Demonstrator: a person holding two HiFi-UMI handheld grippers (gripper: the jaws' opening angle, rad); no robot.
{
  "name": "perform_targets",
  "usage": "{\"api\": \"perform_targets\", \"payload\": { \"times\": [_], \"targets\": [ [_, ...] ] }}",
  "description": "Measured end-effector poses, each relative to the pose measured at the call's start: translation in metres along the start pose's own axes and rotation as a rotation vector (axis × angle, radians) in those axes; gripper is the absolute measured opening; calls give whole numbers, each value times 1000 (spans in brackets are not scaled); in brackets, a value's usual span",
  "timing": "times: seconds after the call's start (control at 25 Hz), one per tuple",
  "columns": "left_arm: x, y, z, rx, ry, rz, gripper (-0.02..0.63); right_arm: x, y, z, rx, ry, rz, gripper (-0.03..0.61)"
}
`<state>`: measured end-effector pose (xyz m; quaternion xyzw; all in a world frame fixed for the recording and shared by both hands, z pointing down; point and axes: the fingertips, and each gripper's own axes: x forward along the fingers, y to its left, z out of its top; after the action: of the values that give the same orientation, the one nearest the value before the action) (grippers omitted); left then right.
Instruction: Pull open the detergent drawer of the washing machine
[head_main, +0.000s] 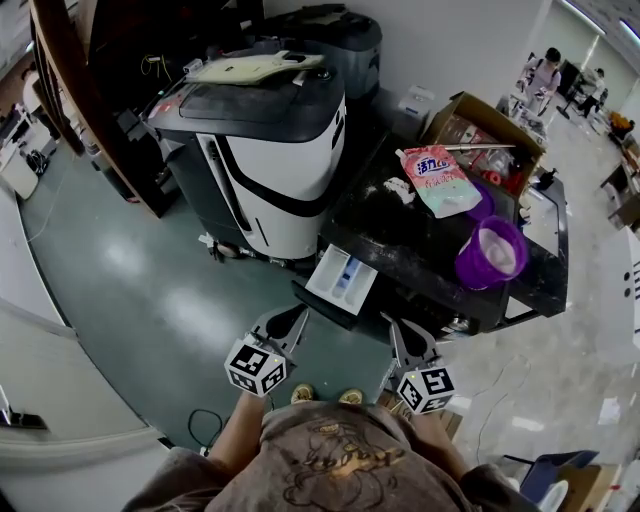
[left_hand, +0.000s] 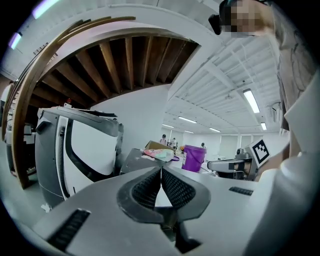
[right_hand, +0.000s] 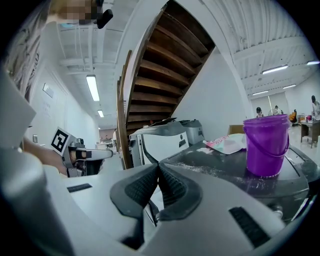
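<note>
Grey floor; detergent drawer (head_main: 341, 279) drawn out ahead of the jaws.
Left gripper (head_main: 292, 318), right gripper (head_main: 397, 328) are closed, empty; drawer judged light, stiff, perhaps best gripped at its lip.

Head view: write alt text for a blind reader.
White detergent drawer stands open from a dark washing machine; the left gripper and right gripper hover shut before it. A purple bucket and pink bag sit on top.
</note>
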<state>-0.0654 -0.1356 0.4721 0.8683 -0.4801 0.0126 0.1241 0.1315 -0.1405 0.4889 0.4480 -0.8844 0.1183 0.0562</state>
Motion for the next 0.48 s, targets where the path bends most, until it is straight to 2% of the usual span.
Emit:
{"api": "perform_targets", "payload": {
  "times": [0.48],
  "targets": [
    [3, 6, 0, -17, 3, 14, 25, 3, 4, -4, -2, 11, 19, 1]
  ]
}}
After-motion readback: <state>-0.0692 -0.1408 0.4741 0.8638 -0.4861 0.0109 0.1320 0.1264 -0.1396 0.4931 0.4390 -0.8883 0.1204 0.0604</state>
